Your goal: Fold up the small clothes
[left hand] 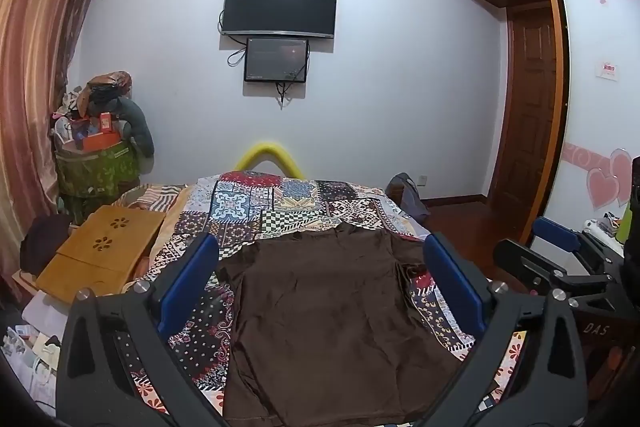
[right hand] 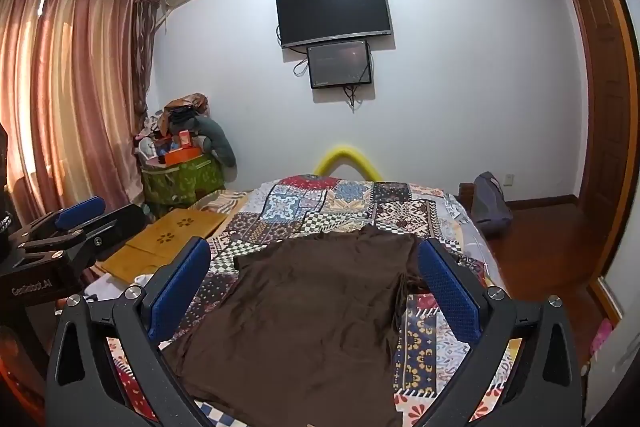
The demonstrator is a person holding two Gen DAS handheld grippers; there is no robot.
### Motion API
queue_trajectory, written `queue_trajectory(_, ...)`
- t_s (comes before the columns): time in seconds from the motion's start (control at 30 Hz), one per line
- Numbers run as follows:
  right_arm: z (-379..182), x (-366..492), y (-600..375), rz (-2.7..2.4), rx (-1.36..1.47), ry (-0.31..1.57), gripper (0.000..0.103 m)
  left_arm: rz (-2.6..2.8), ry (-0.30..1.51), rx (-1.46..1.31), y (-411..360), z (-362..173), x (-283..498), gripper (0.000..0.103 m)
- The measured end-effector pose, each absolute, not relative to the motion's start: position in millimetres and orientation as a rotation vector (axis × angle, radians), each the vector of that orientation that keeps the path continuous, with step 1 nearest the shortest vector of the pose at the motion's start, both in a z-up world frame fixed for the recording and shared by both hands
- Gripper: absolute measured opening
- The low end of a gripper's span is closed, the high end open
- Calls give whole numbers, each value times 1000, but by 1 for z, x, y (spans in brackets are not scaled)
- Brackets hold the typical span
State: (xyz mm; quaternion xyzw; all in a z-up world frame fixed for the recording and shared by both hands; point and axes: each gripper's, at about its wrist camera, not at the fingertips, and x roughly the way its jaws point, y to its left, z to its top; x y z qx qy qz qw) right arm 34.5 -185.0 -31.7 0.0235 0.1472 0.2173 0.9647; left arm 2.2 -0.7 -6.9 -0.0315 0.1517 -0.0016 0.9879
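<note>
A dark brown T-shirt (left hand: 324, 311) lies spread flat on the patchwork bedspread (left hand: 280, 203), hem toward me, neck away. It also shows in the right wrist view (right hand: 316, 311). My left gripper (left hand: 320, 267) is open and empty, held above the shirt, its blue pads (left hand: 188, 279) wide apart. My right gripper (right hand: 316, 267) is open and empty, also above the shirt. The right gripper shows at the right edge of the left wrist view (left hand: 560, 247); the left gripper shows at the left edge of the right wrist view (right hand: 76, 223).
A wooden lap desk (left hand: 100, 251) lies on the bed's left side. A cluttered green basket (left hand: 96, 163) stands by the curtain. A yellow foam tube (left hand: 272, 155) rises behind the bed. A backpack (right hand: 490, 203) sits on the wooden floor at right.
</note>
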Motion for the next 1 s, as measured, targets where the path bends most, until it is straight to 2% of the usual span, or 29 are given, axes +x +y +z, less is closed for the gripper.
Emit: queue_trajectory(1.0, -34, 40, -186, 431, 47, 305, 103, 21, 316, -63, -2, -12, 7, 103)
